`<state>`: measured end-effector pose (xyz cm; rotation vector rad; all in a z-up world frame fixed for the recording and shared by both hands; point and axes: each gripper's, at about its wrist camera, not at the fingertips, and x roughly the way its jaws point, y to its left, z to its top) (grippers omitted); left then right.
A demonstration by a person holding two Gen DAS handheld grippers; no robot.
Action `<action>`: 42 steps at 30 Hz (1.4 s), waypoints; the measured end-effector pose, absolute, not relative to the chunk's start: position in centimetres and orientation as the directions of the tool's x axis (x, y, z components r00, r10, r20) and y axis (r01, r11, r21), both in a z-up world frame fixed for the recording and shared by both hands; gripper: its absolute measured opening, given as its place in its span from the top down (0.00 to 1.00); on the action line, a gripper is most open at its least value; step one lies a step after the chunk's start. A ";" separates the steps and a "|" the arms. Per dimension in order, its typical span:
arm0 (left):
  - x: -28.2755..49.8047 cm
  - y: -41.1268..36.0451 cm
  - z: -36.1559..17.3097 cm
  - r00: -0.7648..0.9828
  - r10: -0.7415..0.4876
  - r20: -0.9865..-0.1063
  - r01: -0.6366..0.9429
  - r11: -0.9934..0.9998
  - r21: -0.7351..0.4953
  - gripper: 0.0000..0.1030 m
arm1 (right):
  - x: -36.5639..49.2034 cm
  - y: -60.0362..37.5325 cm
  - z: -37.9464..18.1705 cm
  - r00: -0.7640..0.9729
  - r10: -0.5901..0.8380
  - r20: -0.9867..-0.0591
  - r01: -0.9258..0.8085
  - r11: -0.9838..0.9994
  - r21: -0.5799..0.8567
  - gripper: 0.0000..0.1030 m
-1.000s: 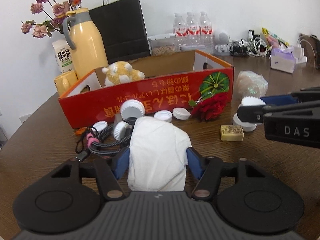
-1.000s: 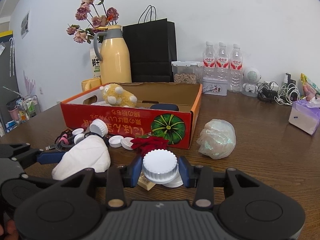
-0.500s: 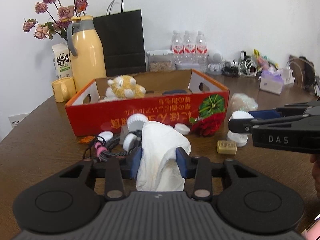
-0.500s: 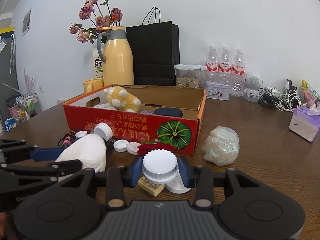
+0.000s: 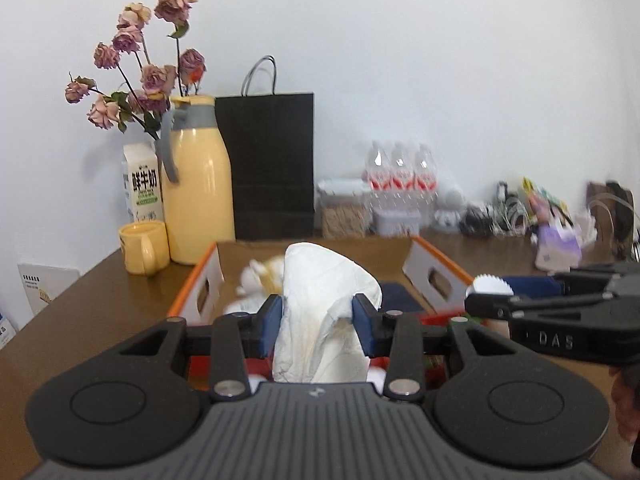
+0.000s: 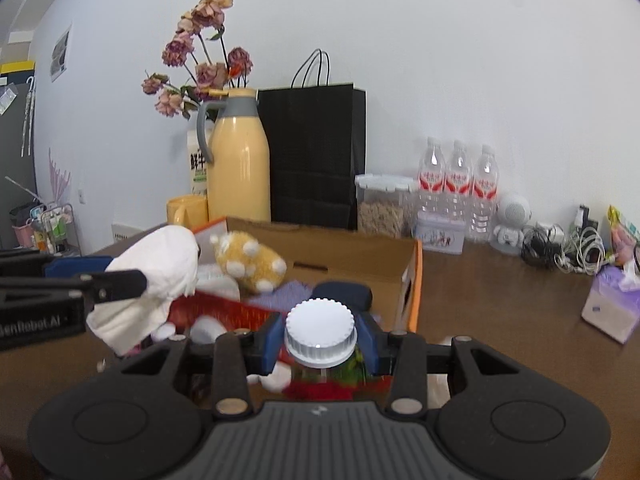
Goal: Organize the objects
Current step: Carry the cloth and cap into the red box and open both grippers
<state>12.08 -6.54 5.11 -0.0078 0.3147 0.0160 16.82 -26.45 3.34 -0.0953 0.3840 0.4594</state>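
My left gripper (image 5: pixel 318 318) is shut on a white crumpled cloth (image 5: pixel 324 304) and holds it in the air at the near edge of the red and orange cardboard box (image 5: pixel 436 268). The cloth also shows in the right wrist view (image 6: pixel 152 276). My right gripper (image 6: pixel 320 338) is shut on a white ribbed-cap jar (image 6: pixel 320 330), raised near the box's front wall (image 6: pixel 414 292); the cap also shows in the left wrist view (image 5: pixel 488 284). Inside the box lie a yellow plush toy (image 6: pixel 248 262) and a dark blue object (image 6: pixel 342 294).
Behind the box stand a yellow thermos jug (image 5: pixel 198 184), a yellow mug (image 5: pixel 142 246), a milk carton (image 5: pixel 142 186), a black paper bag (image 5: pixel 272 164), three water bottles (image 6: pixel 458 188), a food container (image 6: pixel 380 208) and tangled cables (image 6: pixel 568 246). A purple tissue pack (image 6: pixel 612 308) lies right.
Both grippers have risen from the table towards the box, each carrying its object. The left gripper squeezed tighter on the cloth. The table clutter has dropped out of view below.
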 end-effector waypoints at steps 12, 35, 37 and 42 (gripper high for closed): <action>21.6 -5.9 6.6 0.938 -0.077 -0.337 0.047 0.994 -0.095 0.61 | 25.1 -22.7 3.9 0.845 0.364 -0.391 -0.395 0.919 0.002 0.62; 26.1 -6.8 4.1 0.927 -0.052 -0.372 0.028 0.997 -0.070 0.00 | 29.3 -22.6 0.2 0.819 0.346 -0.458 -0.364 0.930 0.051 0.40; 25.6 -6.6 4.5 0.936 -0.041 -0.349 0.018 0.997 -0.069 0.00 | 28.9 -22.6 0.4 0.828 0.342 -0.445 -0.363 0.931 0.041 0.21; 25.4 -6.2 4.7 0.937 -0.037 -0.348 0.008 0.996 -0.084 0.00 | 28.4 -22.9 0.7 0.842 0.348 -0.412 -0.361 0.931 0.049 0.00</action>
